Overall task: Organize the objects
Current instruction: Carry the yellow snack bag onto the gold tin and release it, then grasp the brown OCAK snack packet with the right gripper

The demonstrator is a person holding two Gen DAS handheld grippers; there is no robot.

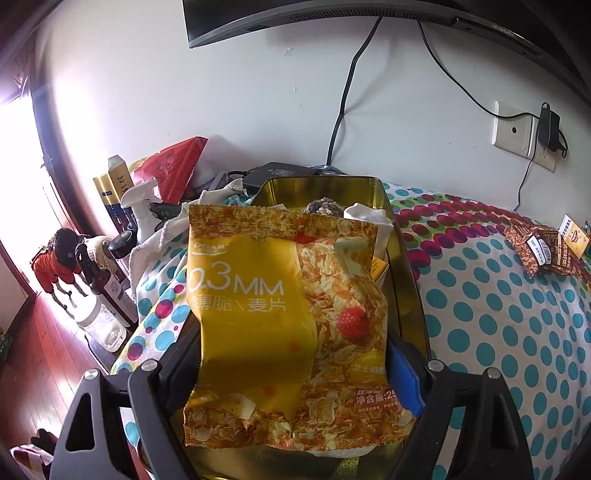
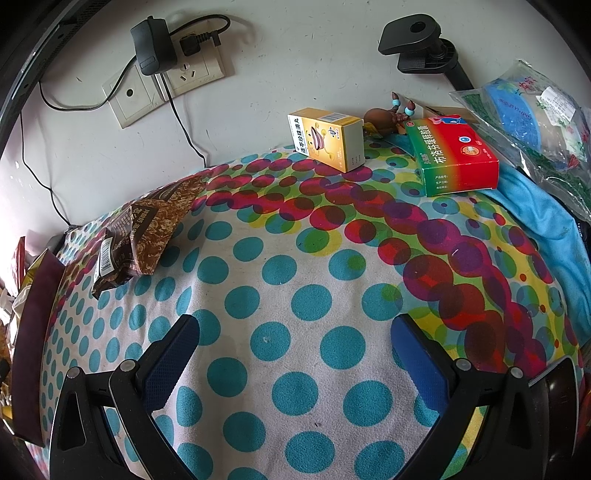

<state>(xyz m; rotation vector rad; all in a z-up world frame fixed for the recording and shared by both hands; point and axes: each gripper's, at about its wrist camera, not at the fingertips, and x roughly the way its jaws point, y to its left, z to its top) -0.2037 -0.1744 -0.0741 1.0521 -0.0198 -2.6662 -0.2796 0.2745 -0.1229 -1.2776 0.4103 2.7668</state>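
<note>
A yellow cereal bag (image 1: 280, 317) with a raspberry picture stands upright between the fingers of my left gripper (image 1: 291, 354). The blue right pad (image 1: 404, 376) presses its edge; the left pad is hidden behind the bag. The bag hangs over an open gold tin (image 1: 404, 266) that holds a few small items at its far end. My right gripper (image 2: 293, 325) is open over the dotted cloth (image 2: 310, 302) with nothing between its fingers. Brown snack bags (image 2: 140, 236) lie to its left. A yellow box (image 2: 328, 138) and a red-green box (image 2: 454, 155) lie near the wall.
Bottles (image 1: 107, 291) and a spray bottle (image 1: 142, 210) crowd the left of the tin. A clear plastic bag (image 2: 532, 118) and blue cloth (image 2: 546, 221) lie at the right. A charger (image 2: 155, 48) hangs in the wall socket, cables trailing down. A monitor (image 1: 332, 14) hangs overhead.
</note>
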